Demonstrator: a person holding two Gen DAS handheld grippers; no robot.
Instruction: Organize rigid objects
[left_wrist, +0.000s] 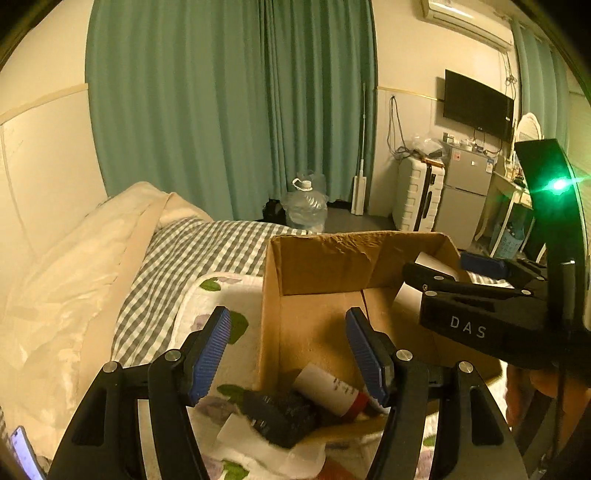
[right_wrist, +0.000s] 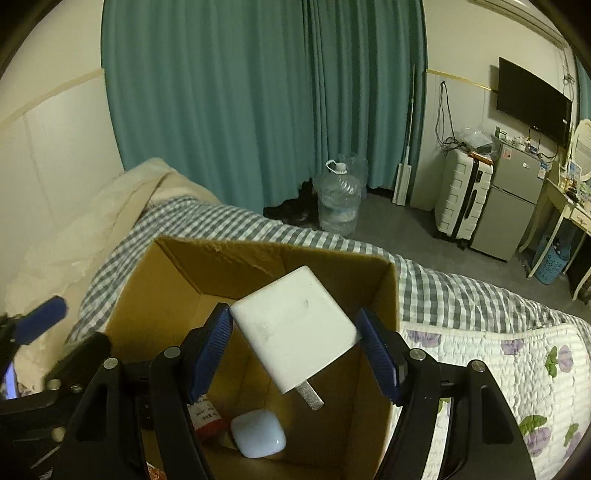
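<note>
An open cardboard box (left_wrist: 317, 258) (right_wrist: 221, 258) stands on the bed. My right gripper (right_wrist: 295, 343) is shut on a white wall charger (right_wrist: 291, 325) with metal prongs and holds it tilted above the box opening. It shows in the left wrist view (left_wrist: 469, 291) over the box's right side. Inside the box lie a white rounded case (right_wrist: 258, 434) and a white bottle with a red cap (left_wrist: 330, 393) (right_wrist: 203, 415), beside a dark object (left_wrist: 280, 413). My left gripper (left_wrist: 288, 358) is open and empty over the box's near left corner.
The bed has a grey checked sheet (left_wrist: 177, 254) and a floral quilted pad (right_wrist: 498, 358). A cream duvet (left_wrist: 74, 266) lies at the left. A water jug (right_wrist: 338, 201), a suitcase (right_wrist: 461, 195) and a small fridge (right_wrist: 513, 206) stand on the floor beyond.
</note>
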